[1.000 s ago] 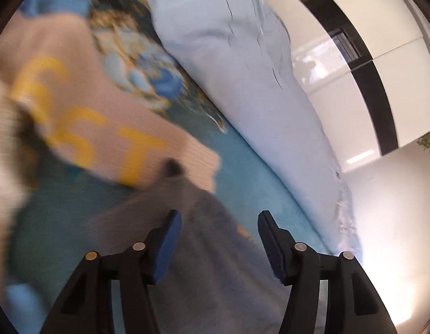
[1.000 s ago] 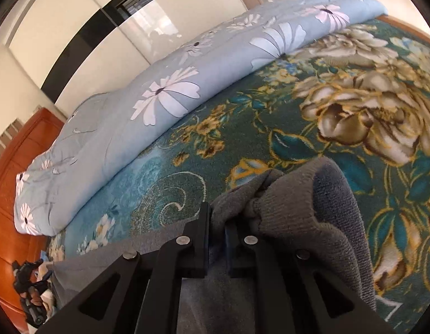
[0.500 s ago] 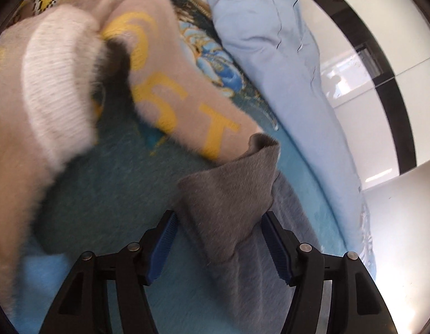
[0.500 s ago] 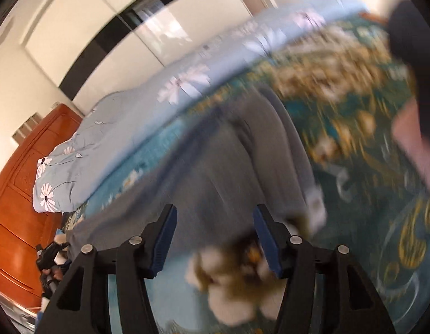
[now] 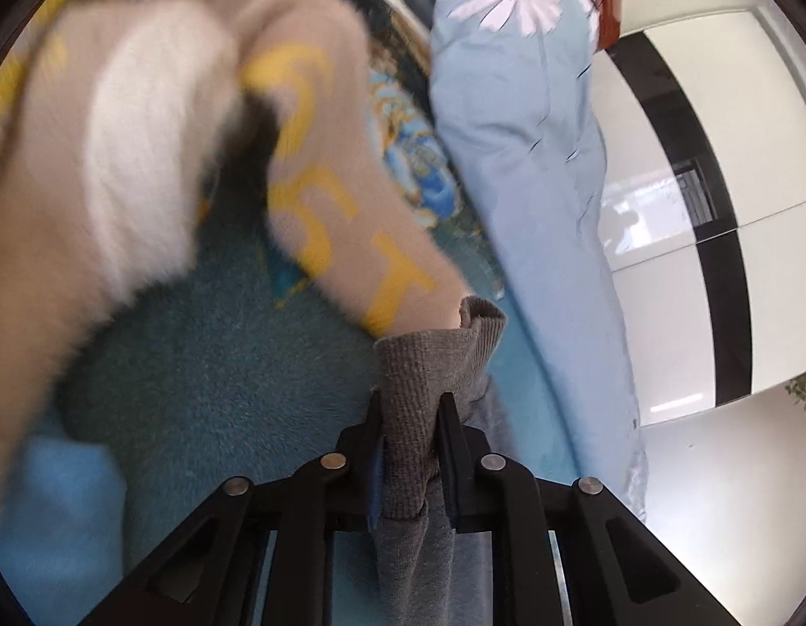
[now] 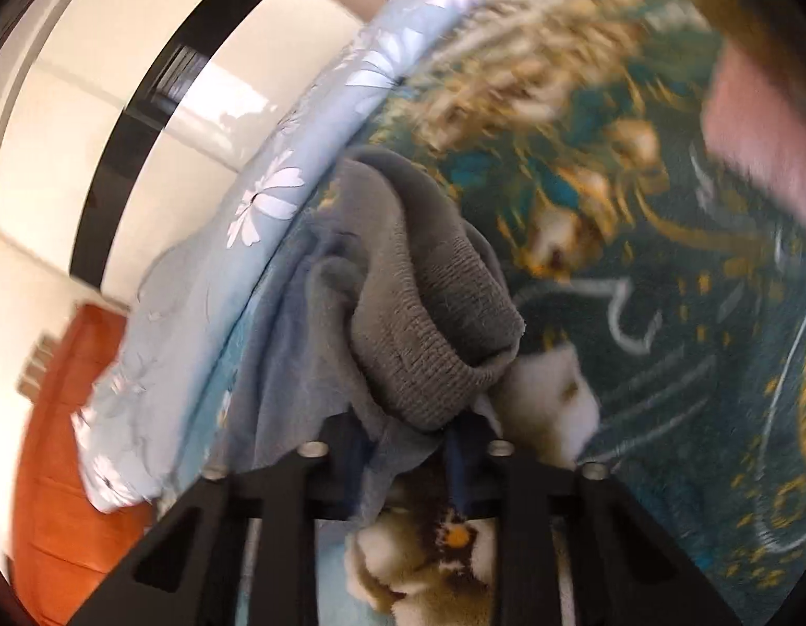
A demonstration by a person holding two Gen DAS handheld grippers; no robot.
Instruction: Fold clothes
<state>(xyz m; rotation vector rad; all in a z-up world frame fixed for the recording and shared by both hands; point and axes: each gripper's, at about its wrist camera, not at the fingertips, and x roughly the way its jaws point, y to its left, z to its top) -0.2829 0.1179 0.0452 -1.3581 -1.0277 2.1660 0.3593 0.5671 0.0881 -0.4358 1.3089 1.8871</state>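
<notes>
A grey knit garment [image 5: 429,365] lies on a teal flowered blanket [image 5: 209,391]. My left gripper [image 5: 409,407] is shut on a ribbed edge of it, with cloth bunched between the jaws. In the right wrist view the garment's ribbed cuff [image 6: 434,323] is heaped just in front of my right gripper [image 6: 408,433]. Its jaws stand a little apart with grey cloth between them; the view is blurred. A beige fuzzy sweater with yellow letters [image 5: 319,198] lies left of the grey garment.
A light blue quilt with white flowers [image 5: 522,156] runs along the far side of the blanket, also in the right wrist view [image 6: 277,198]. An orange wooden headboard [image 6: 53,448] and white wall panels with black strips [image 5: 716,208] lie beyond. A pink blurred shape [image 6: 757,135] is at upper right.
My left gripper has closed on the grey garment's edge. My right gripper, shut on the cloth a second ago, opened, moved and now has the cuff between its narrowing jaws.
</notes>
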